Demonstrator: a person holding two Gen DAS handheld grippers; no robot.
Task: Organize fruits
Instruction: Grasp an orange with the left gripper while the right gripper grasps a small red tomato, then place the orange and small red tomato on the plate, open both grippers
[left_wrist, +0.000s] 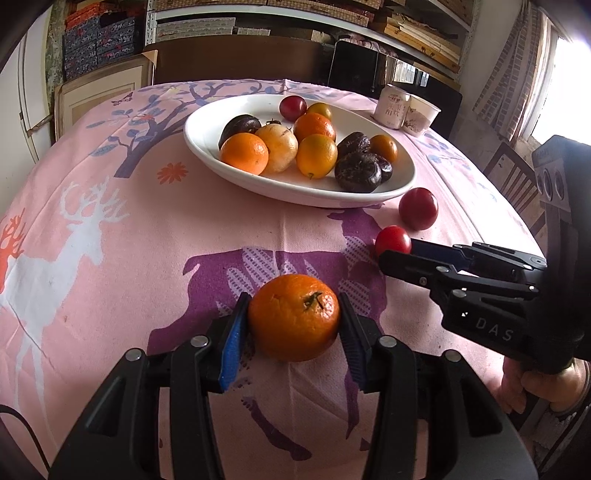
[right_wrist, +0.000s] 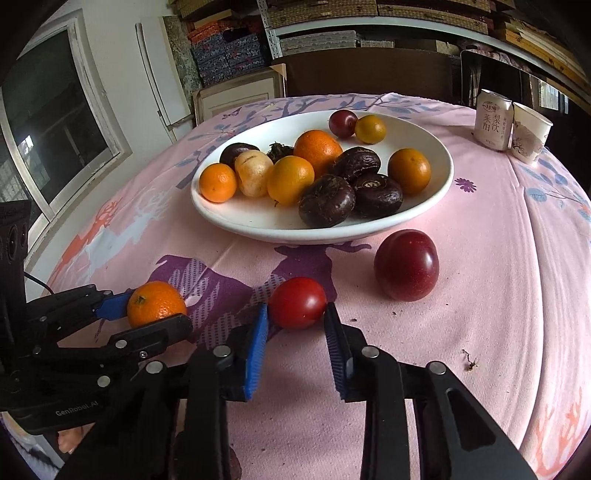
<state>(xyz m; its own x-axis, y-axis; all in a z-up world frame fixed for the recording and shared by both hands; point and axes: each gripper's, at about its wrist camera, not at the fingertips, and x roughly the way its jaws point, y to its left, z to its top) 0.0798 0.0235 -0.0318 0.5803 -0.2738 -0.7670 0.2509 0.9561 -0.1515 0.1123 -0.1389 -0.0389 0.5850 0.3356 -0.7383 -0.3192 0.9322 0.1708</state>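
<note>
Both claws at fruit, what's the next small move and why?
Probably lift the left claw toward the white plate: its pads look closed on the tangerine, which sits on the cloth. The right claw only brackets the tomato.

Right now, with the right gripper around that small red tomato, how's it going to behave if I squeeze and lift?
The tomato looks round and glossy, so it may slip or roll from the right gripper pads. Its skin seems thin, so a hard squeeze could bruise it. It is probably light.

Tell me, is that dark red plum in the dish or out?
Out. The plum lies on the tablecloth beside the white dish, near its rim.
</note>
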